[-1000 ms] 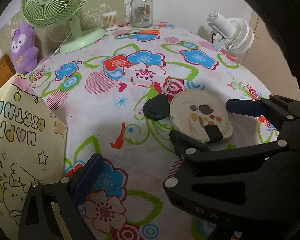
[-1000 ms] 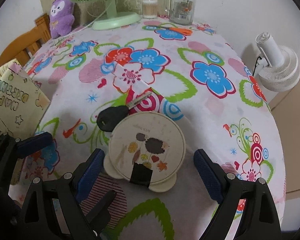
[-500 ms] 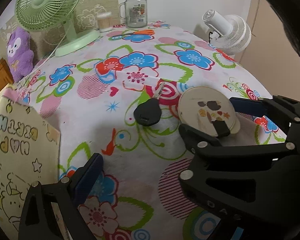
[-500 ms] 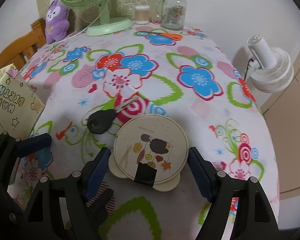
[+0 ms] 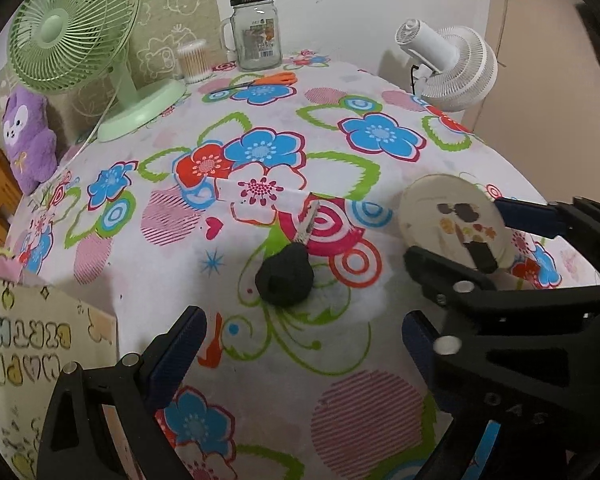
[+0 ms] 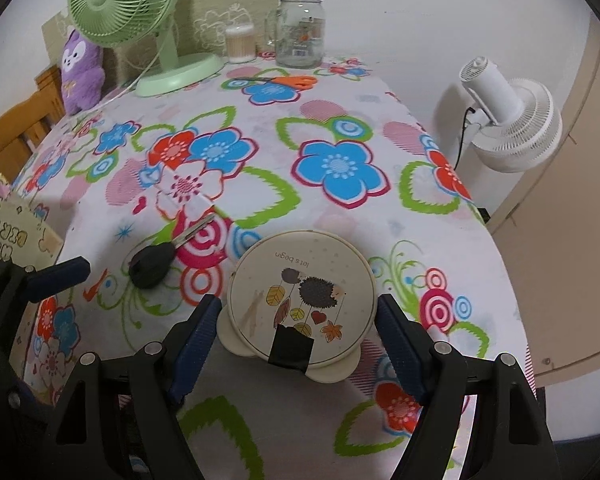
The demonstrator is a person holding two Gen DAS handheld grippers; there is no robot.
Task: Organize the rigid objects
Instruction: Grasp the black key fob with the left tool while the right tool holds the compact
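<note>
— Two grippers over the flowered tablecloth [image 6: 340, 128]; what's the right gripper [image 6: 296, 334] doing?
— Its blue pads pinch the round cream tin [image 6: 300, 280] on both sides, at the near edge of the table.
— And the left gripper [image 5: 300, 344]?
— Spread wide, nothing between its fingers. The black key [image 5: 286, 276] lies just ahead of it, left of the tin.

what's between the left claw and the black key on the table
Nothing visible. Only bare flowered tablecloth lies between the open left claw and the black key. The round tin sits off to the side, in the right claw.
</note>
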